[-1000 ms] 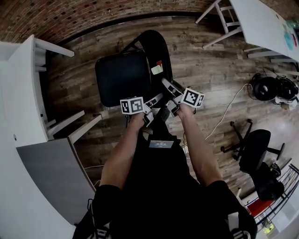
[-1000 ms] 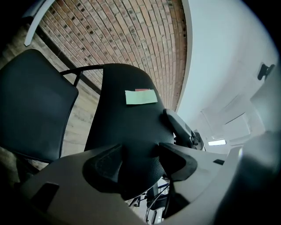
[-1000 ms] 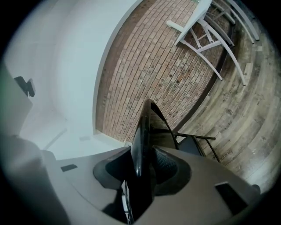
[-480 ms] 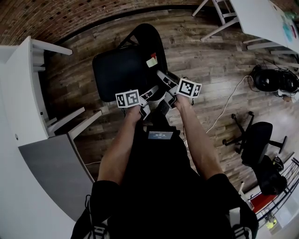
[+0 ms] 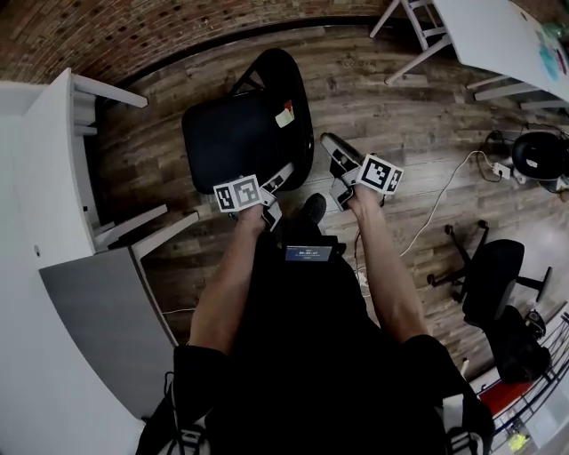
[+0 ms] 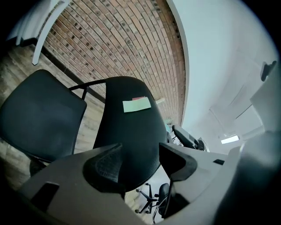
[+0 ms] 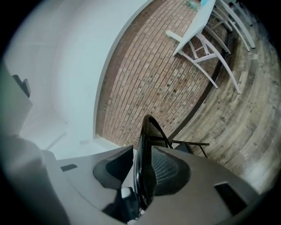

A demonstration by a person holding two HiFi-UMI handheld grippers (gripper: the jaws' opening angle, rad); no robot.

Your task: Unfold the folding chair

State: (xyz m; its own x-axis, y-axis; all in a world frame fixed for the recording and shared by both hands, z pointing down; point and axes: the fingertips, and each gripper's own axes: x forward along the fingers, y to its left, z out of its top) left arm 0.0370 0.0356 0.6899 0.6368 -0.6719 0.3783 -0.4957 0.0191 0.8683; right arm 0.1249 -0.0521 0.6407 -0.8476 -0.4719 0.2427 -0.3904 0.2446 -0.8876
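The black folding chair stands open on the wood floor, seat (image 5: 233, 142) flat and rounded backrest (image 5: 293, 89) carrying a pale label (image 5: 284, 115). My left gripper (image 5: 277, 178) sits at the backrest's near rim. In the left gripper view the backrest (image 6: 131, 132) is face-on, its lower rim lies in the gap of the left gripper (image 6: 140, 160), and the pads do not pinch it. My right gripper (image 5: 333, 149) is just right of the backrest. In the right gripper view the backrest (image 7: 142, 140) is edge-on in the open gap of the right gripper (image 7: 142, 171).
A white table (image 5: 36, 178) and a grey panel (image 5: 98, 329) stand close on the left. Another white table (image 5: 498, 35) is at the top right. A black office chair (image 5: 489, 275) and a floor cable (image 5: 436, 200) lie to the right. A brick wall (image 5: 133, 27) runs behind the chair.
My right gripper has drawn away to the right, off the backrest's side. The left gripper stays at the near rim. The chair stands as before.
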